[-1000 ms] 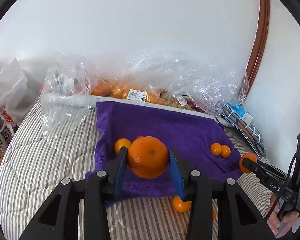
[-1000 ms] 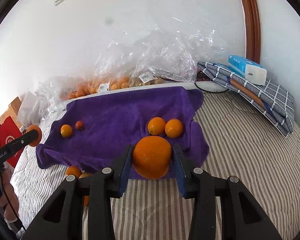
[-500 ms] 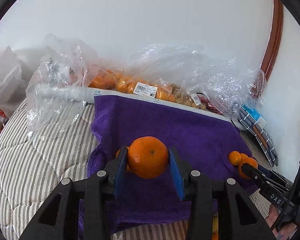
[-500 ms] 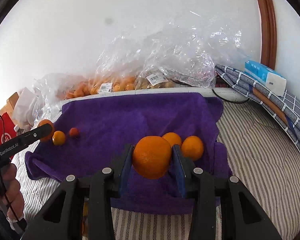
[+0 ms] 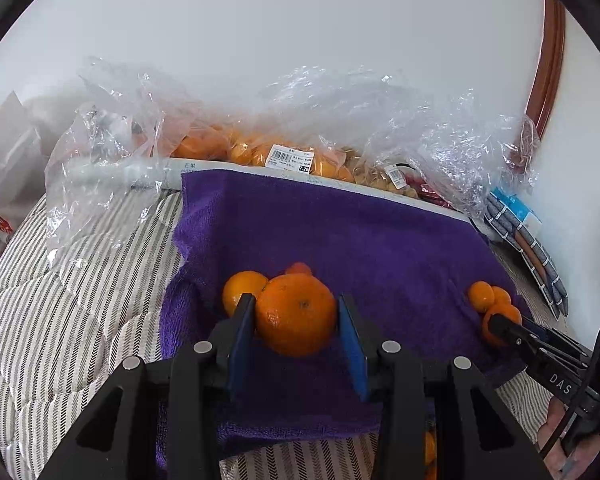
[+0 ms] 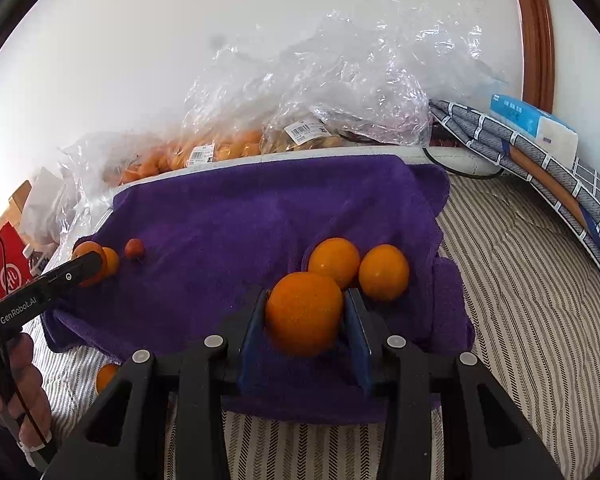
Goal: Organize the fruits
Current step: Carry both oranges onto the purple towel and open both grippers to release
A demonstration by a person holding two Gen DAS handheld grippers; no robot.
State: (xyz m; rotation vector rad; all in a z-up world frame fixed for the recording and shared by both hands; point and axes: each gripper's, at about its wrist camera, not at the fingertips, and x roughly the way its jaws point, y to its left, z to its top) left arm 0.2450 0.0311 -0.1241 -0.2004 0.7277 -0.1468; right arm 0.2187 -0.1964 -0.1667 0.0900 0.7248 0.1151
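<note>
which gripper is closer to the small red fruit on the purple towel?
Left. The left gripper, shut on an orange, sits just in front of the small red fruit. The right gripper holds its own orange across the purple towel.

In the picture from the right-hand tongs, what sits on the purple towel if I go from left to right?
Left tongs gripping an orange → small orange → small reddish fruit → big orange held in the right tongs → round orange near the purple towel's right edge.
</note>
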